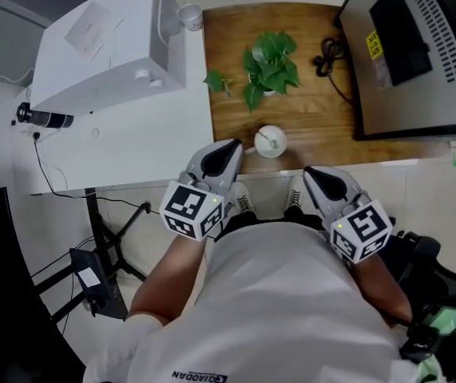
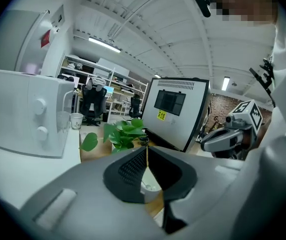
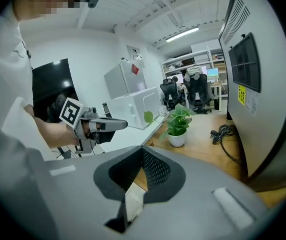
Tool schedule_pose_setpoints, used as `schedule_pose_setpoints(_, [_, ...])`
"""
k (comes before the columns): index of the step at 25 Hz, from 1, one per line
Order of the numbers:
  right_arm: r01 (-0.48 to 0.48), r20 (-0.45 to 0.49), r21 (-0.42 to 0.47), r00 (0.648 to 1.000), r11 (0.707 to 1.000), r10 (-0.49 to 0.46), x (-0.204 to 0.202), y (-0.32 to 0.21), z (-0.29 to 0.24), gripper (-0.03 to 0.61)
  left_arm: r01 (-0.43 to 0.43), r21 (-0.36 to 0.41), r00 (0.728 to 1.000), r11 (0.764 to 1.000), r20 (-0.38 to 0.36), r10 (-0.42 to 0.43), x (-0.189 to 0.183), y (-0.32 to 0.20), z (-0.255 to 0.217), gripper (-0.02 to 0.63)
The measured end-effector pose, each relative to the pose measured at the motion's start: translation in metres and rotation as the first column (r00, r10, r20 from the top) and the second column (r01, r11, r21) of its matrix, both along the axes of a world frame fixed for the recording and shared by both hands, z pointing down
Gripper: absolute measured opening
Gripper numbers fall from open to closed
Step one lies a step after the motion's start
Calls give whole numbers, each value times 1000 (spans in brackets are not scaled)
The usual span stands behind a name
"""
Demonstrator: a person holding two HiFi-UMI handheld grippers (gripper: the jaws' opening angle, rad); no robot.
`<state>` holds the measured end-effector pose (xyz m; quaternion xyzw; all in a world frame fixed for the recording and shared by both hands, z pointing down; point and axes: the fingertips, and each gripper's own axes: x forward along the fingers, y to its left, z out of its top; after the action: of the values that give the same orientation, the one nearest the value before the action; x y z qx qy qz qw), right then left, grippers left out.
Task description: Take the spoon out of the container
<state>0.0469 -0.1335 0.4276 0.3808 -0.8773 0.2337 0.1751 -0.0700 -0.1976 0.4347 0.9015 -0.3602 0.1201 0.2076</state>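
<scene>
A small white round container with a spoon lying in it stands on the wooden table, near its front edge. My left gripper hovers just left of the container, jaw tips together and nothing between them. In the left gripper view the container shows low behind the closed jaws. My right gripper is held lower right of the container, off the table's edge, also shut and empty. Each gripper view shows the other gripper: the right one and the left one.
A potted green plant stands behind the container. A large white machine sits on the white table to the left, with a paper cup beside it. A big grey monitor-like unit and a black cable occupy the right.
</scene>
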Motion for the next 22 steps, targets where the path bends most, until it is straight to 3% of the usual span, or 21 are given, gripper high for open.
schedule_pose_setpoints(9, [-26, 4, -54, 1000, 998, 27, 17, -9, 18, 8, 11, -62, 999, 998, 42, -9, 5, -30, 37, 59])
schedule_pose_setpoints(15, [-46, 9, -101, 999, 994, 47, 28, -10, 30, 8, 21, -195, 1000, 981, -8, -23, 17, -42, 74, 133])
schedule_pose_setpoints(22, [-72, 19, -118, 997, 990, 74, 36, -11, 35, 8, 12, -228, 1000, 973, 23, -7, 31, -46, 96, 141])
